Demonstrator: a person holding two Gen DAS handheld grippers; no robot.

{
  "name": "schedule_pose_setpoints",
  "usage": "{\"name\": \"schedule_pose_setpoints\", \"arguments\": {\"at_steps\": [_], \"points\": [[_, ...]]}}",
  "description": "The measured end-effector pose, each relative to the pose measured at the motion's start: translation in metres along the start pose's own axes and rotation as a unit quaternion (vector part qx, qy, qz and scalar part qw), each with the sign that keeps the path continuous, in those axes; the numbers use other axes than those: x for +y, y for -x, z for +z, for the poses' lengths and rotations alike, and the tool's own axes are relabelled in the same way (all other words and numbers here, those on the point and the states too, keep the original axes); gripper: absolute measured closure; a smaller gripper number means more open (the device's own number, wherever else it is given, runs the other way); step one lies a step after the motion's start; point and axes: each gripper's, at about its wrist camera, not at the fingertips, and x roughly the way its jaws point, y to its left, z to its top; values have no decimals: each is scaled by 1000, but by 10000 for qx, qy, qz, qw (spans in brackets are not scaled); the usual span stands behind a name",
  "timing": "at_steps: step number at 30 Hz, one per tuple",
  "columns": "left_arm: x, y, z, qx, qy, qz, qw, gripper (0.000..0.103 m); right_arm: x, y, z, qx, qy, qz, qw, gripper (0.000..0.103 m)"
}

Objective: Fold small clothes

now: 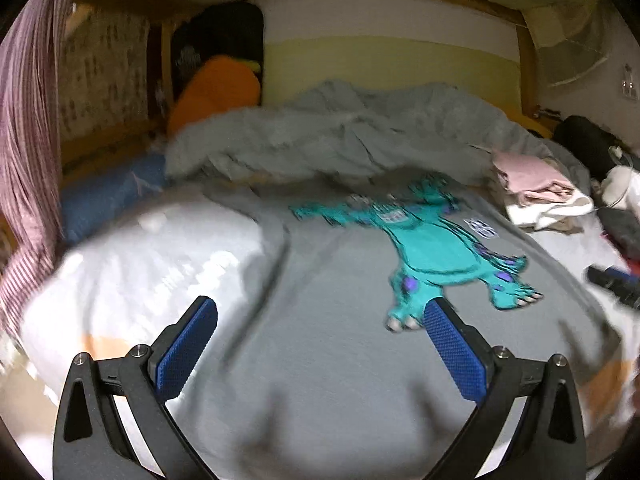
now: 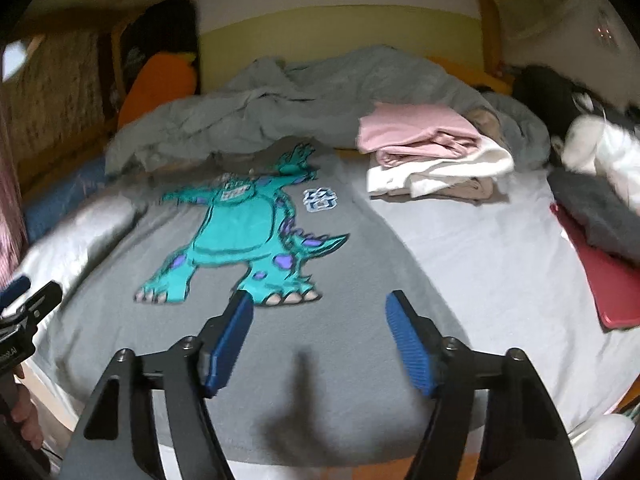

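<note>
A grey T-shirt point(image 1: 332, 344) with a teal monster print point(image 1: 436, 248) lies spread flat on the bed, front up. It also shows in the right wrist view point(image 2: 320, 344) with the print point(image 2: 244, 232) at its middle. My left gripper point(image 1: 320, 312) is open and empty, hovering over the shirt's lower left part. My right gripper point(image 2: 320, 304) is open and empty above the shirt's hem, right of the print's feet. The left gripper also shows at the left edge of the right wrist view point(image 2: 24, 300).
A stack of folded clothes, pink on top point(image 2: 424, 136), sits at the back right of the bed point(image 2: 492, 256). A crumpled grey blanket point(image 2: 304, 96) lies behind the shirt. A red flat item point(image 2: 600, 276) and dark cloth point(image 2: 596, 208) lie at right. A white pillow point(image 1: 132, 256) lies at left.
</note>
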Motion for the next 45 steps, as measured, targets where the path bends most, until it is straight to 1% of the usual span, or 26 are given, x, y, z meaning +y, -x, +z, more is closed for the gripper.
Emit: {"name": "schedule_pose_setpoints", "arguments": {"at_steps": [2,5,7,8,10,12,14,15,18,19,20,21,22,28,30,31,32,33,34,35,36,37,39,40,43,45], "points": [[9,3,7,-163,-20,189,9997,0,-22,4,12,-23,-357,81,9993,40],[31,14,8,-571,449,392,9966,0,-52,16,24,-272,-738,-62,9969,44],[45,17,10,-772,756,561,9926,0,-65,22,31,-398,-613,-301,9969,45],[51,15,13,-689,756,548,9932,0,-70,22,34,-427,-557,-452,9965,49],[63,7,21,-464,695,456,9955,0,-82,23,38,-500,-524,-736,9947,56],[74,-6,29,-161,598,430,9972,0,-95,20,42,-542,-505,-738,9945,62],[85,-25,34,339,470,329,9978,0,-107,7,45,-303,-484,-516,9970,65],[94,-40,35,699,455,291,9961,0,-112,-4,46,-26,-454,-193,9988,68],[118,-82,28,1601,648,195,9848,1,-117,-40,44,882,-408,401,9945,69],[126,-93,24,1789,787,90,9807,7,-119,-51,42,1070,-458,555,9917,69],[135,-105,19,1983,980,-84,9752,18,-122,-62,40,1268,-512,652,9885,69],[140,-117,15,2187,1138,-294,9687,22,-123,-73,39,1463,-533,748,9850,69],[145,-127,11,2376,1259,-504,9618,26,-124,-78,39,1545,-547,790,9833,69],[143,-167,-5,2928,1507,-1194,9366,26,-118,-110,42,1767,-342,883,9797,69],[141,-172,-3,2907,1509,-1193,9373,27,-116,-118,43,1822,-297,949,9782,69],[140,-173,0,2844,1493,-1266,9385,32,-114,-119,43,1810,-264,998,9781,69],[139,-177,4,2809,1529,-1440,9365,38,-113,-122,44,1811,-230,1123,9768,75],[139,-183,7,2810,1612,-1650,9316,40,-111,-123,44,1851,-231,1299,9738,93],[139,-188,10,2820,1718,-1816,9263,54,-110,-126,44,1882,-306,1470,9706,99],[139,-193,13,2837,1774,-1915,9227,86,-110,-127,44,1865,-391,1515,9699,99],[139,-198,15,2863,1761,-1937,9217,102,-110,-128,45,1832,-433,1507,9705,99],[140,-200,19,2832,1696,-1836,9259,101,-111,-127,45,1757,-423,1440,9729,99],[144,-198,28,2559,1586,-1443,9426,101,-113,-122,49,1527,-467,1283,9788,100],[148,-197,36,2421,1595,-1391,9469,101,-116,-118,52,1380,-527,1258,9810,100],[162,-200,55,2140,1817,-1355,9502,101,-120,-114,67,1037,-667,1264,9843,101],[164,-210,67,2007,1691,-1143,9581,101,-117,-115,77,859,-598,1000,9895,101]]}}
